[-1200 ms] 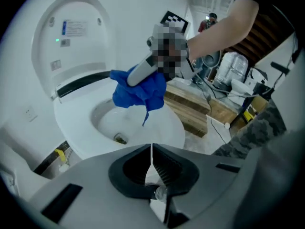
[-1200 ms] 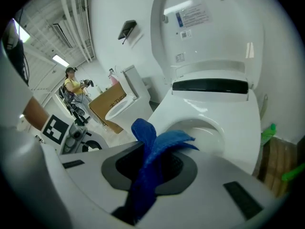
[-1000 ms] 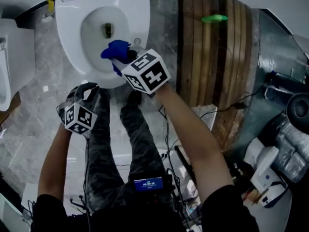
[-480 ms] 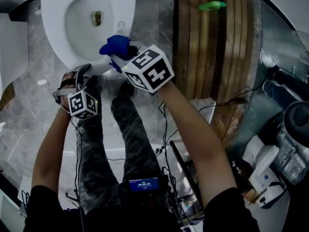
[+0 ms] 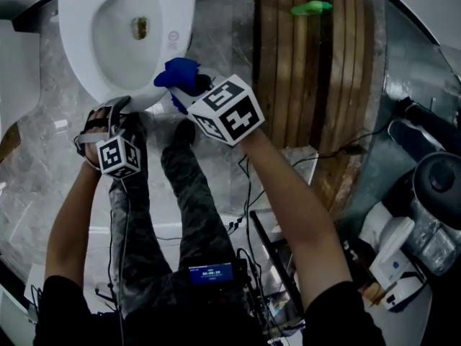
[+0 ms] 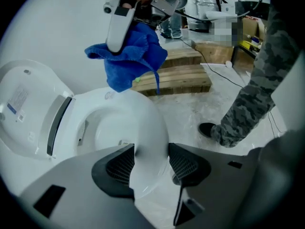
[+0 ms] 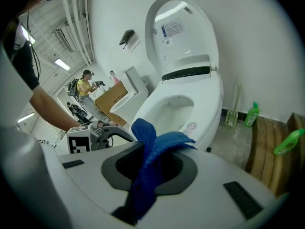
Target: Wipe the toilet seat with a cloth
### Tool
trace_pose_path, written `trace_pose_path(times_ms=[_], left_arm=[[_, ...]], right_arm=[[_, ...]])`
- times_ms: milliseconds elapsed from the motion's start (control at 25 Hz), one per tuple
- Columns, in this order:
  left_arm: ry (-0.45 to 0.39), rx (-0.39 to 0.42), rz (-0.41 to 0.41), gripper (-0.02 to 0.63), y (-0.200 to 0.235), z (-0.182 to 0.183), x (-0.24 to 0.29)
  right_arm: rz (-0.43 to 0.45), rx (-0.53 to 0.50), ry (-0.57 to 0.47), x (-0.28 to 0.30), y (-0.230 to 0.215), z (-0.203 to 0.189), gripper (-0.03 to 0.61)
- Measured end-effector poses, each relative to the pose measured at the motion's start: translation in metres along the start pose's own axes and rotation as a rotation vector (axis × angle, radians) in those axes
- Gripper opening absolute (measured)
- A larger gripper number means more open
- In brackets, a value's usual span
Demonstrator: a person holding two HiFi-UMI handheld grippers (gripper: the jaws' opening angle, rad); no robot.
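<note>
The white toilet seat (image 5: pixel 171 20) lies down on the bowl with the lid (image 7: pixel 183 30) raised. My right gripper (image 5: pixel 189 86) is shut on a blue cloth (image 5: pixel 176 72), held just off the seat's front right edge; the cloth (image 7: pixel 157 144) bunches out between its jaws. My left gripper (image 5: pixel 108 117) is at the seat's front. Its jaws have just been opening and now stand open, astride the front rim (image 6: pixel 150 142). In the left gripper view the cloth (image 6: pixel 131 63) hangs above the bowl.
A wooden pallet (image 5: pixel 310 71) with a green bottle (image 5: pixel 311 8) lies right of the toilet. A second white fixture (image 5: pixel 18 56) stands at the left. My camouflage trouser legs (image 5: pixel 194 193), cables and equipment (image 5: pixel 432 193) fill the floor behind. People stand far off (image 7: pixel 86 86).
The right gripper has carried the cloth from over the seat's front rim to just beside its right edge. The left gripper has moved up to the front rim and opened.
</note>
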State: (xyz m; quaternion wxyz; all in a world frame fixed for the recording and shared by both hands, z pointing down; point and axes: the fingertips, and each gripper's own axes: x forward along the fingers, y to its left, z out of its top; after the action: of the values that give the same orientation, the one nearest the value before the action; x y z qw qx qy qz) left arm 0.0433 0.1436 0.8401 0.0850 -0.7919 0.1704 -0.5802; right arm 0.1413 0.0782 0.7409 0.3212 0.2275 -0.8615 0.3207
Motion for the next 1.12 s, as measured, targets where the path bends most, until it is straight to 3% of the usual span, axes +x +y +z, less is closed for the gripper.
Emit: trace_pose_path(times_ms=[400, 680, 880, 1120], left_arm=[[-0.117, 0.026, 0.083, 0.204, 0.013, 0.019, -0.062], [-0.167, 0.034, 0.113, 0.206, 0.033, 0.035, -0.117], [-0.185, 0.024, 0.115, 0.207, 0.049, 0.045, -0.143], [-0.238, 0.032, 0.143, 0.207, 0.07, 0.056, -0.181]], right_arm=[[0.018, 0.013, -0.01, -0.032, 0.01, -0.012, 0.067], [0.056, -0.043, 0.113, -0.02, 0.031, -0.054, 0.067], [0.088, -0.072, 0.055, 0.003, 0.045, -0.031, 0.067], [0.107, -0.097, -0.046, -0.014, 0.063, 0.008, 0.067]])
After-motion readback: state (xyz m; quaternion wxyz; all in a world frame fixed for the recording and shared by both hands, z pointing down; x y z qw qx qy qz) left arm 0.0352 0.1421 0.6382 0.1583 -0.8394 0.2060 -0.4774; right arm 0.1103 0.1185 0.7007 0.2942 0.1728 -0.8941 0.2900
